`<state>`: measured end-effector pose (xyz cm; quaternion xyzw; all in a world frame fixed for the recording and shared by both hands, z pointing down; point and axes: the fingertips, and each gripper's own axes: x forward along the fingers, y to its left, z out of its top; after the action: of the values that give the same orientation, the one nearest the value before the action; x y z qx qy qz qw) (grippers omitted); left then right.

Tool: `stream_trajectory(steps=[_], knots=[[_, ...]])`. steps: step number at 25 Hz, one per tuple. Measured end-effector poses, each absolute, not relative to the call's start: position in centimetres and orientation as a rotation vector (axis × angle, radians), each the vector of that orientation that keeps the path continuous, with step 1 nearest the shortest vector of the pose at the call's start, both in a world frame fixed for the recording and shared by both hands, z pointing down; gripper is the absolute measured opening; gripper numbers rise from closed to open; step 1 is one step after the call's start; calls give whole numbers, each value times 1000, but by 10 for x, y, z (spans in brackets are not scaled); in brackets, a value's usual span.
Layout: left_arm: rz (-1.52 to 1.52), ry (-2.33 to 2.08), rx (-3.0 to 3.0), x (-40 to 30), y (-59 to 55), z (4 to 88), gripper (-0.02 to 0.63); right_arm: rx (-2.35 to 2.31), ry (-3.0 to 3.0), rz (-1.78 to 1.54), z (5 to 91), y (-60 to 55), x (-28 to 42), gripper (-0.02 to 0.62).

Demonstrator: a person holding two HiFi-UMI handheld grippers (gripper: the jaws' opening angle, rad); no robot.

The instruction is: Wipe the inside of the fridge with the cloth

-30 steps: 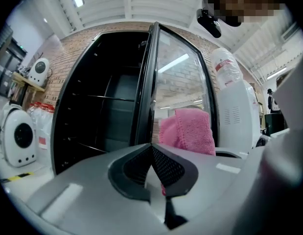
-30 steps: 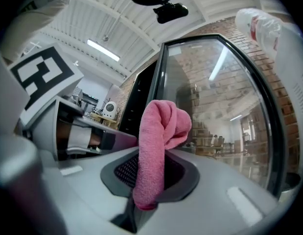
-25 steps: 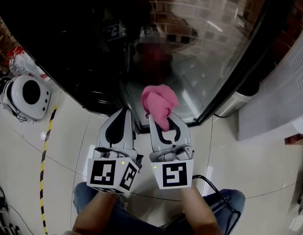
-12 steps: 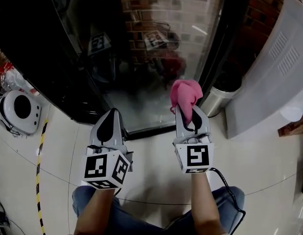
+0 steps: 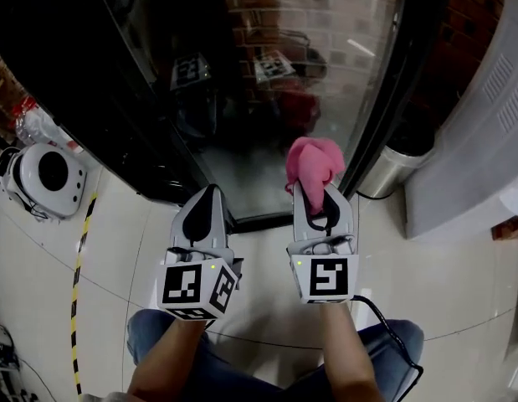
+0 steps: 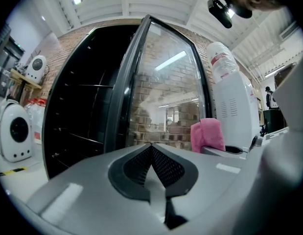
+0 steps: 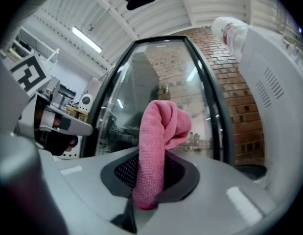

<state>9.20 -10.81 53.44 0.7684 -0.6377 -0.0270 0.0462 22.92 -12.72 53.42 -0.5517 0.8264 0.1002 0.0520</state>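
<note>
The pink cloth [image 5: 312, 168] is bunched up and pinched in my right gripper [image 5: 315, 193], which is shut on it; most of the cloth [image 7: 159, 146] sticks up past the jaws. My left gripper [image 5: 207, 198] is shut with nothing in it, its jaws [image 6: 151, 148] closed tip to tip. Both point at the fridge's glass door [image 5: 300, 82], which stands in front of me and mirrors brick wall and the marker cubes. To the left of the door the dark fridge interior [image 6: 80, 116] shows its shelf rails. From the left gripper view the cloth [image 6: 208, 134] shows at the right.
A white round device [image 5: 43, 174] sits on the tiled floor at the left, beside a yellow-black floor stripe [image 5: 78, 266]. A steel bin [image 5: 391, 170] and a white appliance [image 5: 476, 132] stand at the right. A black cable [image 5: 384, 325] trails by my right knee.
Over the second the right gripper with the cloth swung to the right, then came slightly back left and down. The left gripper stayed shut and shifted a little. The view turned toward the glass door.
</note>
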Motion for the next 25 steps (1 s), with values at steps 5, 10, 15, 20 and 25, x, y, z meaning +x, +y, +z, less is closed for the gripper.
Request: stream_trajectory(steps=[5, 10, 15, 20, 25], knots=[[-174, -1969, 2297, 68, -98, 525, 14, -1452, 2777, 338, 562, -93, 131, 61], [-105, -2047, 2272, 47, -94, 527, 14, -1313, 2844, 217, 587, -77, 79, 61], [-80, -2068, 2249, 34, -96, 536, 14, -1336, 2823, 198, 596, -87, 73, 61], [-70, -2052, 2252, 38, -101, 541, 14, -1364, 2811, 212, 600, -92, 82, 61], [-41, -2007, 2310, 63, -109, 544, 15, -1430, 2779, 211, 605, -100, 111, 61]])
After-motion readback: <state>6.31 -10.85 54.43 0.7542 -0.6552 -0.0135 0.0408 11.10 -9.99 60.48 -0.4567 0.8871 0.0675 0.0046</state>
